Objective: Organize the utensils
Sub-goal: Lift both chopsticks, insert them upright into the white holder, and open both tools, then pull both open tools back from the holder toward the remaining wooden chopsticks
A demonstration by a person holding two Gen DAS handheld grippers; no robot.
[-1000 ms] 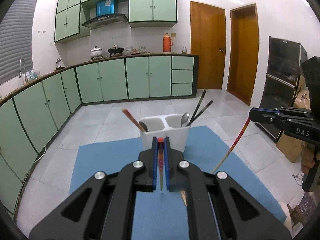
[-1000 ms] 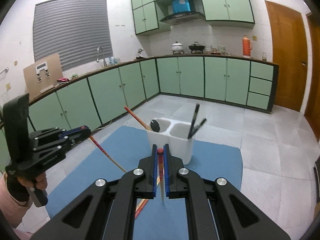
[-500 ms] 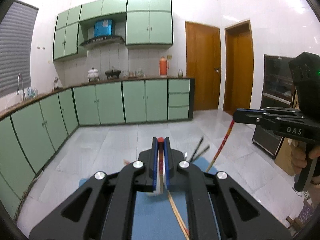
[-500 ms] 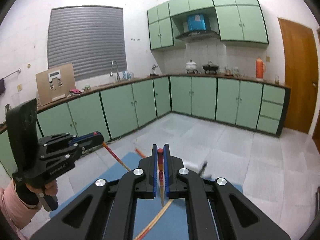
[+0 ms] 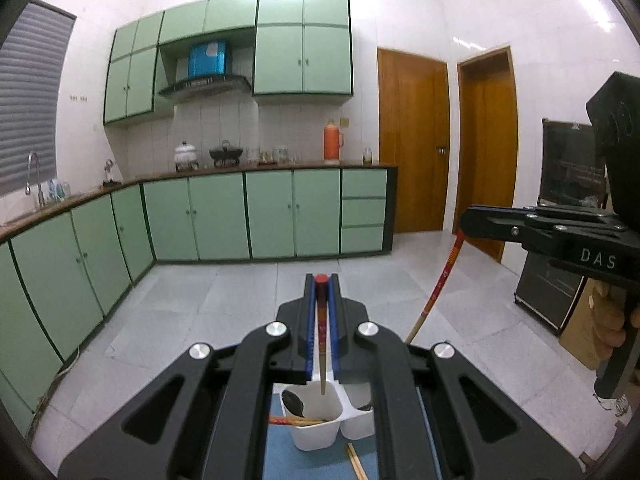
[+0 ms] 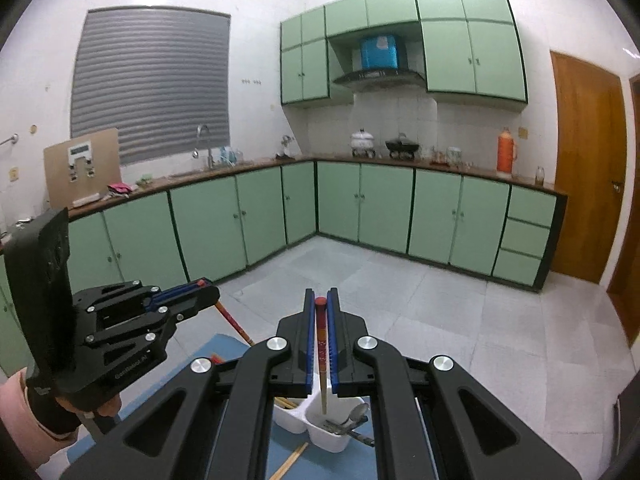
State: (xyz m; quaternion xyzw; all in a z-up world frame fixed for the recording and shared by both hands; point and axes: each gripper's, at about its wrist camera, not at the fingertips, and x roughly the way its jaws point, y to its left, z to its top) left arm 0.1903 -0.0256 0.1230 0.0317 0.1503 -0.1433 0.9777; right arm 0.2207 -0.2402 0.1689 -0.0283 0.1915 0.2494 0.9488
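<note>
Chopsticks, one pinched upright per claw: left claw (image 5: 321,280) hung its chopstick (image 5: 321,340) tip-down over the holder (image 5: 316,438); right claw (image 6: 321,304) likewise, chopstick (image 6: 322,360) ready for a straight drop.

Lighting bright and even, sharp focus, heavy fisheye distortion in both views.

Overhead room light washes the white wall tiles (image 5: 472,24) toward overexposure, with glare patches near the door (image 5: 486,152) in the left view. The floor (image 6: 460,304) shows soft sheen, no hard shadows. Cabinet lines (image 6: 400,208) bow strongly toward the frame edges, and black vignette fills the corners. The near black tongs bodies read dark with little surface detail (screw heads catch highlights). No motion blur visible.
</note>
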